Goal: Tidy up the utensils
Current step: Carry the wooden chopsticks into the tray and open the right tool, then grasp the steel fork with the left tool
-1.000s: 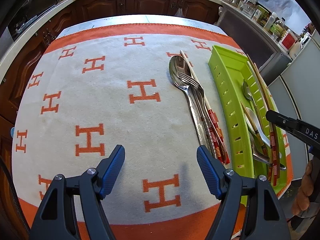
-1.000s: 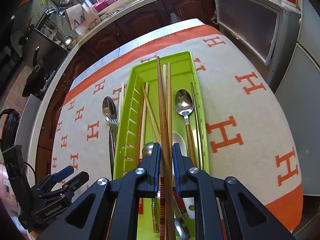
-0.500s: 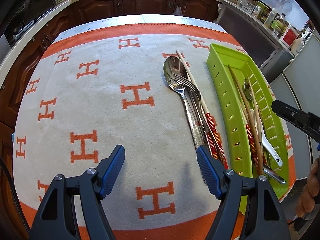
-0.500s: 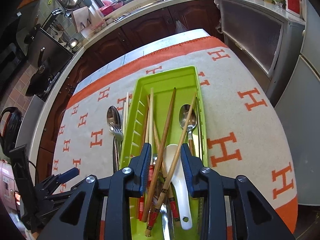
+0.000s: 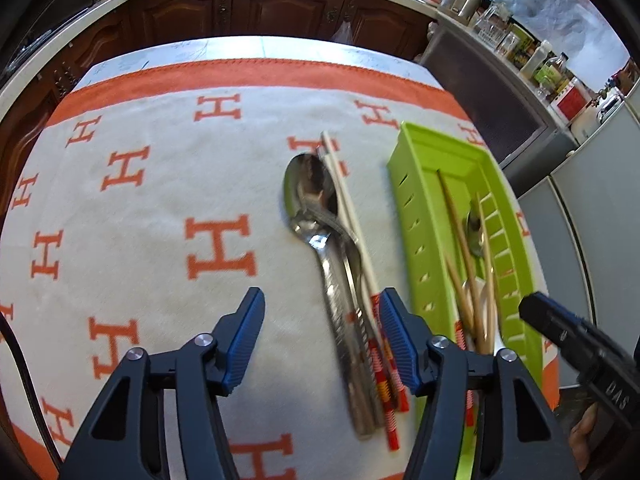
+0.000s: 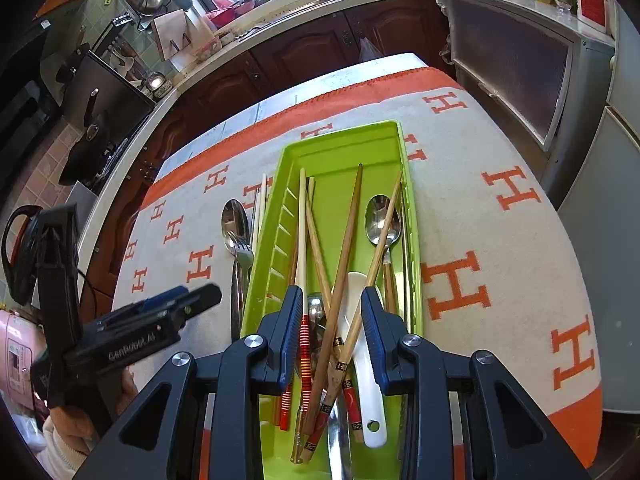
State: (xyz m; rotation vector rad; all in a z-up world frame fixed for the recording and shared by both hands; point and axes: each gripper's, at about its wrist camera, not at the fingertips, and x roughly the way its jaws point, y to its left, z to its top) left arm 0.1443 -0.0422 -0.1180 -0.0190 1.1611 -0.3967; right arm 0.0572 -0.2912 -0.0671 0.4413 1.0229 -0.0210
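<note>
Nearest in the left wrist view, the left gripper [image 5: 322,338] points down at a white towel [image 5: 160,208] patterned with orange H letters. Its blue-padded fingers are closing, with bare towel between them and nothing gripped. Its right finger sits just beside a bundle of loose utensils lying on the towel: a large metal spoon [image 5: 308,196], a fork [image 5: 344,264] on top of it, and white chopsticks [image 5: 348,216] with red-striped ends.

In the right wrist view, the right gripper [image 6: 332,336] hovers over the near end of a lime green tray [image 6: 344,148]. Its fingers stand apart, pressing on nothing. Two brown wooden chopsticks [image 6: 352,216] lie crossed in the tray, passing under the gap between the fingers. Also in the tray are a white ceramic spoon [image 6: 368,392], a small metal spoon [image 6: 382,220] and more chopsticks.

Farther back are dark wooden cabinets [image 5: 280,12] and a cluttered counter.
</note>
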